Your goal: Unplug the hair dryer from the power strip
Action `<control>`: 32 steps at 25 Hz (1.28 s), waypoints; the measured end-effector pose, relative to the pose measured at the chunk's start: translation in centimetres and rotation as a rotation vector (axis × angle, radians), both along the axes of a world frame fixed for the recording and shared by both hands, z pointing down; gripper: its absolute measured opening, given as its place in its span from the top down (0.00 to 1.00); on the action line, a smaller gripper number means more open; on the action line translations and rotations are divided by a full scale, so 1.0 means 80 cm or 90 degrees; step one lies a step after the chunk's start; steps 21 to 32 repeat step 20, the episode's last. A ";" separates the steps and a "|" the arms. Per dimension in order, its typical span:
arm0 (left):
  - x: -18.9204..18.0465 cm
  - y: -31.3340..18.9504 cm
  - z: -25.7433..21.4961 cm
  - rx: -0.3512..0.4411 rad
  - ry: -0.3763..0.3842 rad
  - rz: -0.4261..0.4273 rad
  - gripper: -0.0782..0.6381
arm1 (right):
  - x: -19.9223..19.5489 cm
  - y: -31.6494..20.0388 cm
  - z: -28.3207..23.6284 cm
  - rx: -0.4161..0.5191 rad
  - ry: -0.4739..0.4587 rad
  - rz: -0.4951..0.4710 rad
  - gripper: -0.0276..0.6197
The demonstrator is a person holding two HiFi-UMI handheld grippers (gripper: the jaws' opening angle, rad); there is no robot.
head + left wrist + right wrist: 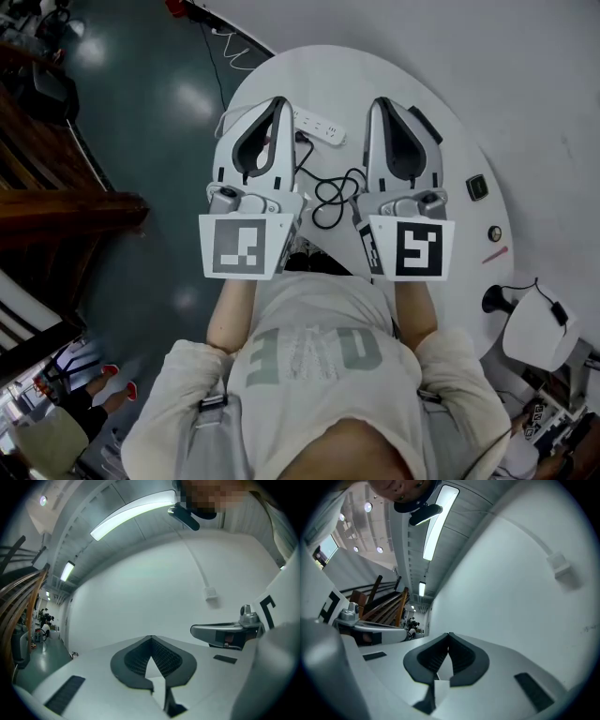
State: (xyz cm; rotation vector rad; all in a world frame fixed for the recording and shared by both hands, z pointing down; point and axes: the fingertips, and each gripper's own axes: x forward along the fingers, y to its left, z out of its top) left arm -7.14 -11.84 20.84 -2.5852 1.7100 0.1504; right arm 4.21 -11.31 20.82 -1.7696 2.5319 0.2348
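Above the strip [317, 124], to either side of it, the left gripper [278, 99] and right gripper [380, 101] are hanging level. Each has its jaws pressed together on nothing. They are facing the wall, probably just parked clear of the work. The strip is lying far back on the desk [450, 159], and a black cord [330, 192] is looping from its near edge toward the person. The dryer is not showing, and I cannot tell whether its plug is sitting in the strip.

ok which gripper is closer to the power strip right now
Left. In the head view the left gripper appears right beside the left end of the power strip; the right gripper stands off beyond its right end, with a gap between.
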 end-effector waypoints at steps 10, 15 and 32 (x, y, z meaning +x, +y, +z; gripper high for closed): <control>-0.001 0.000 -0.008 0.020 0.009 0.008 0.87 | -0.006 0.002 -0.007 0.003 -0.002 -0.010 0.93; 0.001 -0.001 -0.008 0.021 0.010 0.010 0.87 | -0.006 0.001 -0.007 0.004 -0.004 -0.012 0.93; 0.000 0.000 -0.009 0.022 0.012 0.011 0.87 | -0.009 0.003 -0.008 0.005 0.002 -0.016 0.93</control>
